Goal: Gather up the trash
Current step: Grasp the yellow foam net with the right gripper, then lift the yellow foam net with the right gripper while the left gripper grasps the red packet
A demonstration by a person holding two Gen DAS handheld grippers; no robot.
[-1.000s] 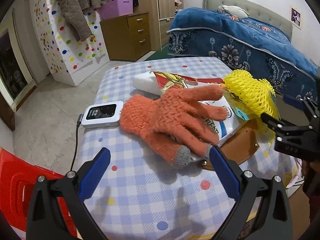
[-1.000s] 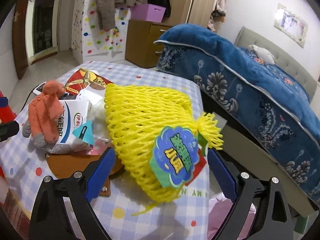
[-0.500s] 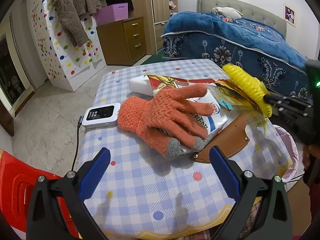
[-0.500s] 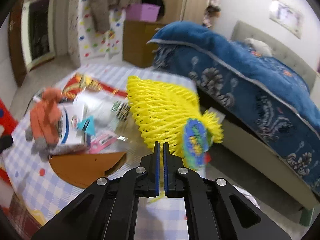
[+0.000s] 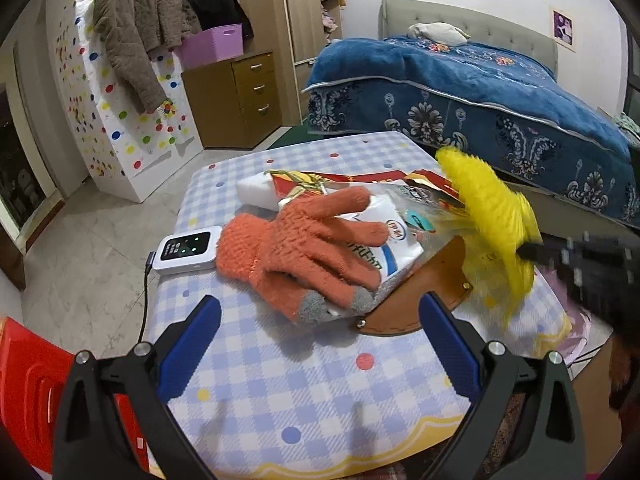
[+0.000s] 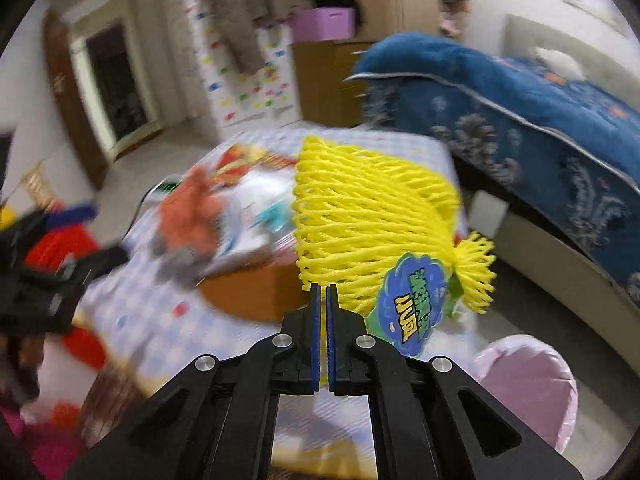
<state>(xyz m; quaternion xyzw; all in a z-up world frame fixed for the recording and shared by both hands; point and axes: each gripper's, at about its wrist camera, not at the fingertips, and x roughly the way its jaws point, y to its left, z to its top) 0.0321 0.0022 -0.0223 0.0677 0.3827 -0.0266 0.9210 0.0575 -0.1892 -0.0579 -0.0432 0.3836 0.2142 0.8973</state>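
Trash collection looks to be at its first item: the right gripper (image 6: 323, 292) has its jaws clenched on the lower edge of a yellow foam net (image 6: 372, 216), which fills the middle of the right wrist view with its blue and green label (image 6: 412, 300) hanging at the lower right. In the left wrist view the same net (image 5: 492, 216) shows at the right of the frame, blurred and pinched at the end of the dark gripper body, seemingly raised off the checked tablecloth (image 5: 312, 384). It has not reached a bin yet; a pink bag (image 6: 532, 384) in the lower right of the right wrist view, beside the table, is likely the trash bag, though its opening cannot be made out. The left gripper (image 5: 320, 340) hangs released at the bottom of its frame, its blue pads wide apart with nothing between them, over the near edge of the table. Left on the table, in the middle of that frame, are a white milk pouch (image 5: 384, 240) and a red wrapper (image 5: 316, 180) behind it, both probably still to be collected, with an orange glove (image 5: 292, 248) lying across the pouch. A small white device (image 5: 186, 250) to the left of the glove and a brown leather piece (image 5: 424, 292) below the pouch look like things to keep, so most of the task appears to remain.
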